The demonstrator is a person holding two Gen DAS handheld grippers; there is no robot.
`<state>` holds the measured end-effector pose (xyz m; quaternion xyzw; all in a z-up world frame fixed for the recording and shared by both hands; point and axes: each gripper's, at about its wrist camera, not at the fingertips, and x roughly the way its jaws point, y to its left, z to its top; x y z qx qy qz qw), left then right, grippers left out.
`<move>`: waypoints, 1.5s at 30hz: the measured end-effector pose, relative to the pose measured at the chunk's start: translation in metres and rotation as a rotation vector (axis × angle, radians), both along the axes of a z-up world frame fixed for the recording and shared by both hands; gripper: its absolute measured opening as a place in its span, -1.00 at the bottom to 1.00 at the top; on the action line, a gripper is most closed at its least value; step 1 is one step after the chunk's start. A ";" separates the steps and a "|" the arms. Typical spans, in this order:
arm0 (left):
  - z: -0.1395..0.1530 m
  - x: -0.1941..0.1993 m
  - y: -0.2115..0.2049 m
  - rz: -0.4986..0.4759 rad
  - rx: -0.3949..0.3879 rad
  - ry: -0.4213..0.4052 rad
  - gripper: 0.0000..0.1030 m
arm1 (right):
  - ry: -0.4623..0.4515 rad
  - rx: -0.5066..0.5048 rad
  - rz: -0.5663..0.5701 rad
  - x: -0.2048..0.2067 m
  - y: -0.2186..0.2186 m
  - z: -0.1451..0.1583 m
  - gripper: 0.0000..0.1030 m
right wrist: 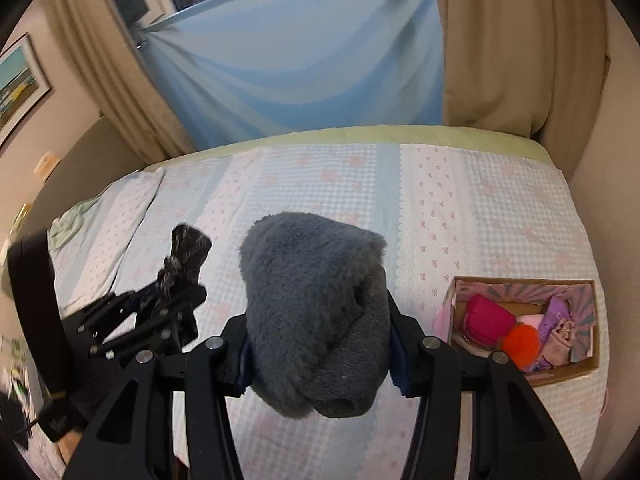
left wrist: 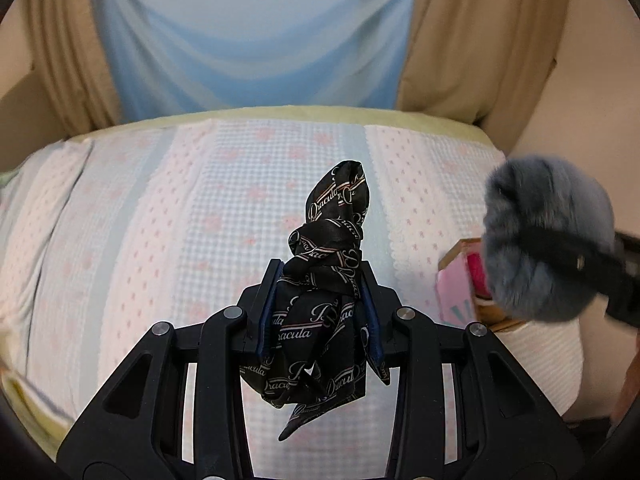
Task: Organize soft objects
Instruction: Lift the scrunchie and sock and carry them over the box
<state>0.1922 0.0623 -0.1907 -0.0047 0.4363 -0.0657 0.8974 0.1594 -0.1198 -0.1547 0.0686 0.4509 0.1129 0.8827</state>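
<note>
My left gripper (left wrist: 318, 280) is shut on a black printed scarf (left wrist: 332, 240) with pale lettering; the cloth bunches above the pads and hangs below them, well over the bed. The right wrist view shows that gripper (right wrist: 176, 292) from the side at the left, blurred. My right gripper (right wrist: 320, 320) is shut on a grey fluffy rolled cloth (right wrist: 312, 288) that bulges out between the jaws. The same grey bundle (left wrist: 548, 236) shows at the right of the left wrist view, above the cardboard box (left wrist: 456, 264). The box (right wrist: 576, 372) on the bed holds several soft items, pink, orange and purple.
A bed (right wrist: 500, 208) with a pale blue and pink patterned cover fills both views. Behind it hang a blue sheet (right wrist: 304, 60) and beige curtains (right wrist: 512, 40). A framed picture (right wrist: 16, 88) is on the left wall. A person's hand (left wrist: 628, 388) shows at the right edge.
</note>
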 end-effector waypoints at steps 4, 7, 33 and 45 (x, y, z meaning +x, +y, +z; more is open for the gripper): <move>0.019 -0.027 -0.015 0.042 -0.017 -0.011 -0.37 | -0.012 -0.007 0.043 -0.026 -0.007 0.011 -0.06; 0.023 -0.042 -0.031 0.058 -0.017 -0.028 -0.37 | -0.025 -0.012 0.069 -0.040 -0.021 0.016 -0.06; 0.016 -0.032 -0.248 -0.095 -0.057 0.030 -0.37 | 0.048 -0.065 -0.200 -0.051 -0.257 -0.011 -0.06; -0.075 0.037 -0.346 -0.281 -0.014 0.247 -0.37 | 0.236 -0.099 -0.313 0.006 -0.324 -0.086 -0.06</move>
